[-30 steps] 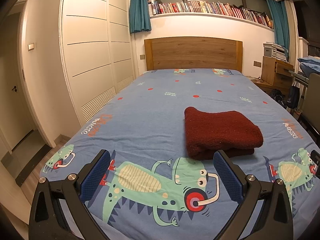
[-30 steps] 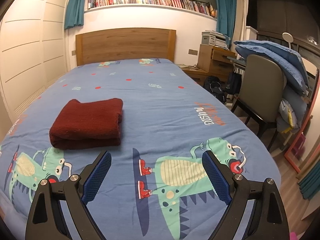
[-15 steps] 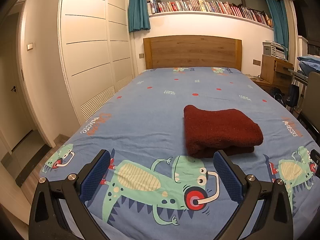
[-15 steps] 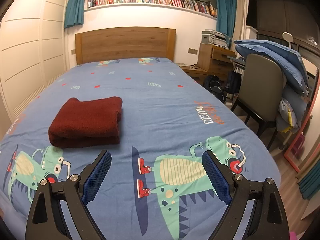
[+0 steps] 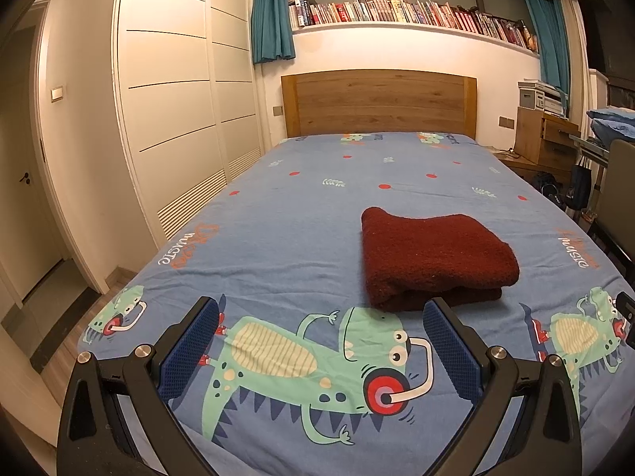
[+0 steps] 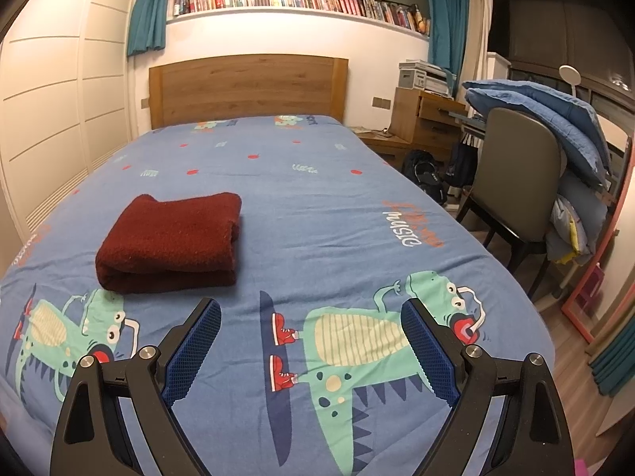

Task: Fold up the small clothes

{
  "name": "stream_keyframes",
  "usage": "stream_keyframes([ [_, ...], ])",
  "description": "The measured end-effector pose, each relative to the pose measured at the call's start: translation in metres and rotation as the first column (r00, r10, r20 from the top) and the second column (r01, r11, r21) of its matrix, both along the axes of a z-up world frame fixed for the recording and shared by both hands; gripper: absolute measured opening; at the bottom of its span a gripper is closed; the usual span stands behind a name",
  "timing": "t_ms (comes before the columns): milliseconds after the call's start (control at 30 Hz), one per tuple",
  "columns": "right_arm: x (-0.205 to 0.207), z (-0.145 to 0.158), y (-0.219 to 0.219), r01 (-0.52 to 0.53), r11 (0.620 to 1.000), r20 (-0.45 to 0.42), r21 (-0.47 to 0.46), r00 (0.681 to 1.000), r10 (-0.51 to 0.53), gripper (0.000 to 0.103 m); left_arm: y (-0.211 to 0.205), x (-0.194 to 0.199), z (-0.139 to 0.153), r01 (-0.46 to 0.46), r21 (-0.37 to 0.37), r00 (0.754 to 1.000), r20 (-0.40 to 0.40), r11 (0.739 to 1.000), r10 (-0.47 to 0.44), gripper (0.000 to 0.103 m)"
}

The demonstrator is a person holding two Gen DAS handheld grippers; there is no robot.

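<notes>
A dark red folded cloth [image 5: 432,256] lies in a neat thick rectangle on the blue dinosaur-print bed sheet [image 5: 278,238]. It also shows in the right wrist view [image 6: 170,240]. My left gripper [image 5: 321,321] is open and empty, held above the near end of the bed, with the cloth just beyond its right finger. My right gripper [image 6: 311,317] is open and empty, with the cloth ahead and to its left. Neither gripper touches the cloth.
A wooden headboard [image 5: 379,103] stands at the far end. White wardrobe doors [image 5: 178,99] run along the left. A chair [image 6: 516,182] piled with blue bedding [image 6: 555,119] and a wooden desk [image 6: 424,119] stand to the right of the bed.
Both grippers have drawn back slightly toward the foot of the bed and stayed open. The folded cloth has not moved.
</notes>
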State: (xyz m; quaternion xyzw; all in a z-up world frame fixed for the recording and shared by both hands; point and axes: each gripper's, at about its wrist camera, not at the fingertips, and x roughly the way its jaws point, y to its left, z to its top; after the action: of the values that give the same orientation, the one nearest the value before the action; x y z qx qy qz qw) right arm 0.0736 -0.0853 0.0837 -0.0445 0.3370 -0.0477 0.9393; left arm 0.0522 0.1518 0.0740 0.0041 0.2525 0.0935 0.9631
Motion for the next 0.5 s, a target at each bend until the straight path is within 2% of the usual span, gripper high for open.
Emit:
stream_keyframes([
  [500, -0.0045, 0.005, 0.0003, 0.002, 1.0, 0.013, -0.005, 1.0, -0.002, 0.093, 0.0008, 0.0013, 0.0018, 0.006, 0.005, 1.0, 0.007, 1.0, -0.006, 0.102],
])
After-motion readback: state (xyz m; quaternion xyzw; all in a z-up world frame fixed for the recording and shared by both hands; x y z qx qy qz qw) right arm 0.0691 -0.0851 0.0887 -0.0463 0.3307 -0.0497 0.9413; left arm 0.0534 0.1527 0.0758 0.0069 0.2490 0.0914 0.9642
